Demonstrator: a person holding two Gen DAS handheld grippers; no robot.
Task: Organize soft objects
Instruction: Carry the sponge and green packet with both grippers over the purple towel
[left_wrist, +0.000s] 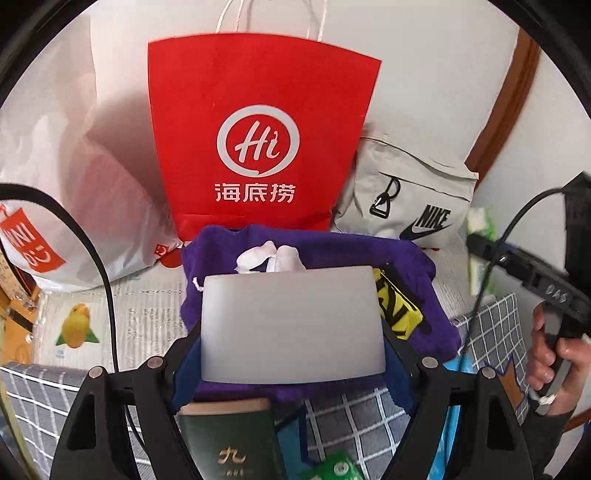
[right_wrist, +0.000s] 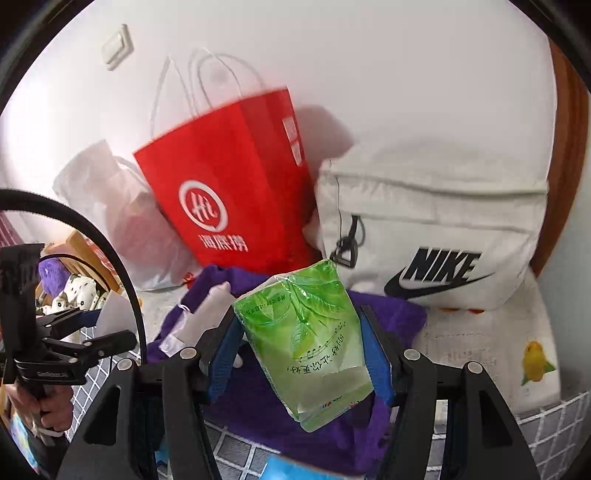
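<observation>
Leaning against the white wall at the back edge of the checked bed cover (left_wrist: 362, 417), the red paper bag (left_wrist: 258, 136) stands tallest, with a white plastic bag (left_wrist: 92, 184) at its left and a grey Nike bag (left_wrist: 413, 199) at its right. A purple cloth (left_wrist: 406, 258) lies crumpled just in front of them. Over it, the left gripper (left_wrist: 291, 325) holds a wide pale grey tissue pack (left_wrist: 291, 325), its fingers closed on both sides. The right gripper (right_wrist: 301, 350) clamps a smaller green tissue pack (right_wrist: 306, 332), tilted, its blue fingers (right_wrist: 225, 358) pressing its sides. A dark green book (left_wrist: 229, 439) lies at the cover's near edge.
</observation>
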